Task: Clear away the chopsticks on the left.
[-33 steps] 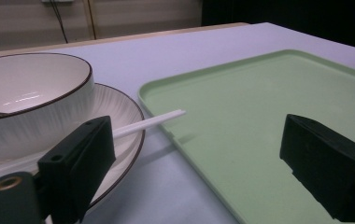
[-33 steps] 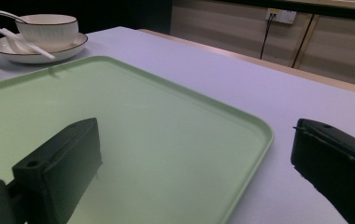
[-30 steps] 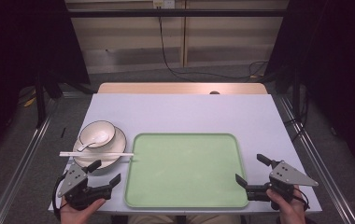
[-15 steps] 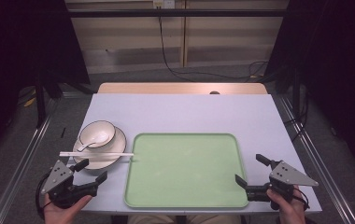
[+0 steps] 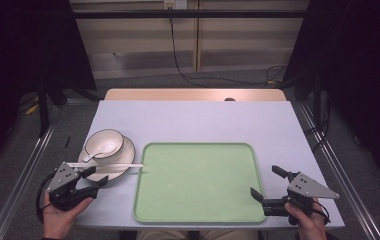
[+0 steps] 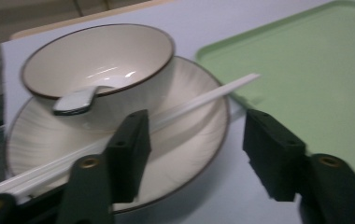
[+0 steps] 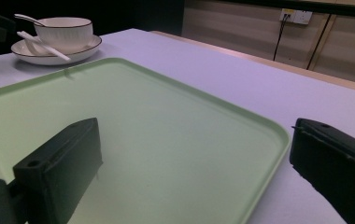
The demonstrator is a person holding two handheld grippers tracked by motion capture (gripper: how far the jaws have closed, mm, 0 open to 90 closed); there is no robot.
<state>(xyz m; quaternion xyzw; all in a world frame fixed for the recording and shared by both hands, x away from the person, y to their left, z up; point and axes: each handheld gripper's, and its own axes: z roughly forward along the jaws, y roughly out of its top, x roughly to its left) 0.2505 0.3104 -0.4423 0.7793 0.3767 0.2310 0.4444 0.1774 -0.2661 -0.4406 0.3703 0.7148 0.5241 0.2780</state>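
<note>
1. High view: left gripper [image 5: 92,178] low at the table's left front corner, jaws partly apart and just been closing, tips at the near rim of the plate [image 5: 123,162]. On the plate, a white bowl [image 5: 104,143] with a spoon [image 5: 94,153] in it. Across the plate, white chopsticks [image 5: 105,165], far ends reaching the green tray [image 5: 198,182]. Right gripper [image 5: 267,186] at the tray's right front corner, jaws wide apart, nothing in them.
2. Left gripper view: one black jaw over the plate [image 6: 185,135] and the chopsticks [image 6: 203,100], the other out over the white table [image 6: 234,154]. Plate rim between them; pinched or not, cannot tell. Bowl [image 6: 101,60] just behind, spoon [image 6: 75,100] leaning on its edge.
3. Right gripper view: jaws far apart, the corner of the tray [image 7: 166,121] between them, not squeezed. Plate [image 7: 56,53], bowl [image 7: 63,30] and chopsticks [image 7: 42,44] far off at the top left.
</note>
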